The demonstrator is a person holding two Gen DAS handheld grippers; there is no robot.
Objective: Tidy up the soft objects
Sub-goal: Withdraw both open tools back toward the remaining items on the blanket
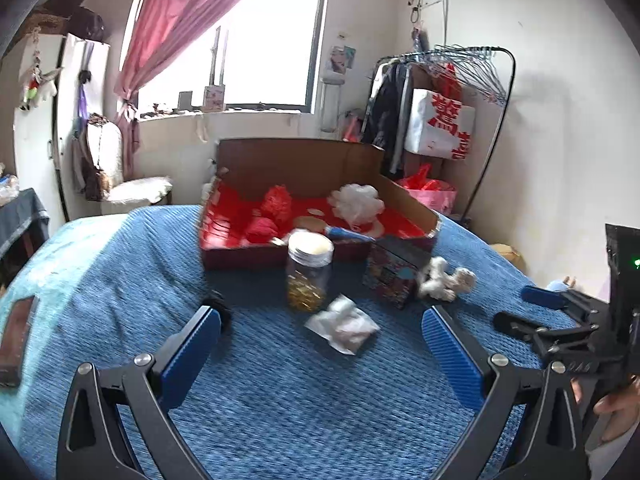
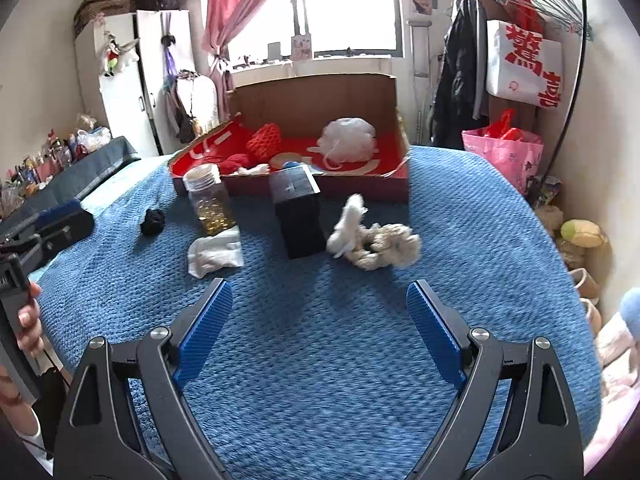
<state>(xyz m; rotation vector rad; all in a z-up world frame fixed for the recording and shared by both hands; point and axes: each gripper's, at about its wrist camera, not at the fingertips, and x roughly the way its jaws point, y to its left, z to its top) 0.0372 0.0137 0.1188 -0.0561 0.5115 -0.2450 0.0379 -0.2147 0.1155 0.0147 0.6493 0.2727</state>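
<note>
Three soft things lie loose on the bed [image 2: 320, 340]: white cloth [image 2: 216, 254], fluffy toy [image 2: 372, 236], black scrunchie [image 2: 153, 221], all near the box [image 2: 396, 184] already holding red yarn [image 2: 264, 142] and a white pouf [image 2: 349, 139]. Likely pick-up step; next, close on one piece, skipping jar [image 2: 210, 204]. Left gripper [image 1: 320, 340] and right gripper [image 2: 320, 312] hover low, both spread wide, empty.

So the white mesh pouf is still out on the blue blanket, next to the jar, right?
No. The pouf already sits inside the red-lined box, as the right wrist view shows. The jar does stand on the blanket, in front of the box.
</note>
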